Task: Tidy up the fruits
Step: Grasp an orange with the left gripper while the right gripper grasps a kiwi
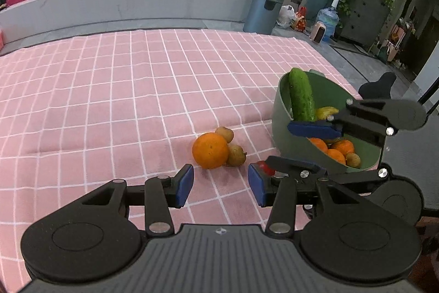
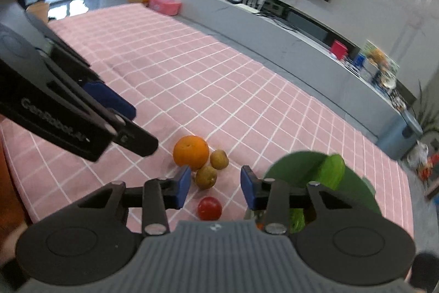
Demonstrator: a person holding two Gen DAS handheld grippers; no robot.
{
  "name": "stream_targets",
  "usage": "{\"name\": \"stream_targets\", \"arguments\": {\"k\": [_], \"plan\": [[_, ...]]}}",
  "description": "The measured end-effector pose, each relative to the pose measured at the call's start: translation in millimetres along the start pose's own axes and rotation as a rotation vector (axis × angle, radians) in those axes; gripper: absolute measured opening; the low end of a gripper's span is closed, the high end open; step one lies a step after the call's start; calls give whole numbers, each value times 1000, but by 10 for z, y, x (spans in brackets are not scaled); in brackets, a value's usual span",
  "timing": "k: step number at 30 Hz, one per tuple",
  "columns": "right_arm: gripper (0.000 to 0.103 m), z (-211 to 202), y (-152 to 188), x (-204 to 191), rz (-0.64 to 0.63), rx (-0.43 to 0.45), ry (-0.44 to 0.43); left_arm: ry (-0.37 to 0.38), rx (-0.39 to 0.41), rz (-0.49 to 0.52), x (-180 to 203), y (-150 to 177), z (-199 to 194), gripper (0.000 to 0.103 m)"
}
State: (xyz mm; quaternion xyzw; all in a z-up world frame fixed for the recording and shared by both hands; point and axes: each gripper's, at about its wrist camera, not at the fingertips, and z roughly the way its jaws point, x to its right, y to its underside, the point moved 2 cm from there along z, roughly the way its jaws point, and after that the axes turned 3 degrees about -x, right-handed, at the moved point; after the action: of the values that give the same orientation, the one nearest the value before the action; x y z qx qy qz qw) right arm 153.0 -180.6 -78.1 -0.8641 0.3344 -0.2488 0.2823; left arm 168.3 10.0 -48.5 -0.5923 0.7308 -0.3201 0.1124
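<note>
The orange [image 1: 210, 150] lies on the pink checked cloth [image 1: 109, 100], left of the green bowl [image 1: 279, 111] and apart from it, with two small brown fruits touching it: one [image 1: 225, 134] behind it, one [image 1: 236, 155] on its bowl side. A red tomato [image 2: 209, 208] sits alone nearer the tongs, between the orange and the bowl. The bowl already holds a cucumber [image 1: 301, 98] leaning on its rim, a banana [image 1: 326, 111], several oranges and another brown fruit. The left gripper [image 1: 221, 184] hangs just short of the orange, jaws apart and empty. The right gripper [image 2: 215, 187] also stands parted with nothing between its pads, hovering above the tomato and the nearer brown fruit; in the left view its jaws reach over the bowl's near rim. The orange looks firm, round and fairly heavy, so it would likely roll if nudged; a hold across its widest middle should be safest. The tomato is probably smooth-skinned and easily bruised, calling for a light squeeze at its equator. The brown fruits seem small, light and hard, and because they touch the orange, lifting one may set its neighbours rolling.
</note>
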Motion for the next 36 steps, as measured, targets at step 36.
{"name": "stream_targets", "arguments": {"k": [36], "plan": [[16,892,-367,212,-233,-194,-158,-19,-28,-139,-403,-240,374,45]]}}
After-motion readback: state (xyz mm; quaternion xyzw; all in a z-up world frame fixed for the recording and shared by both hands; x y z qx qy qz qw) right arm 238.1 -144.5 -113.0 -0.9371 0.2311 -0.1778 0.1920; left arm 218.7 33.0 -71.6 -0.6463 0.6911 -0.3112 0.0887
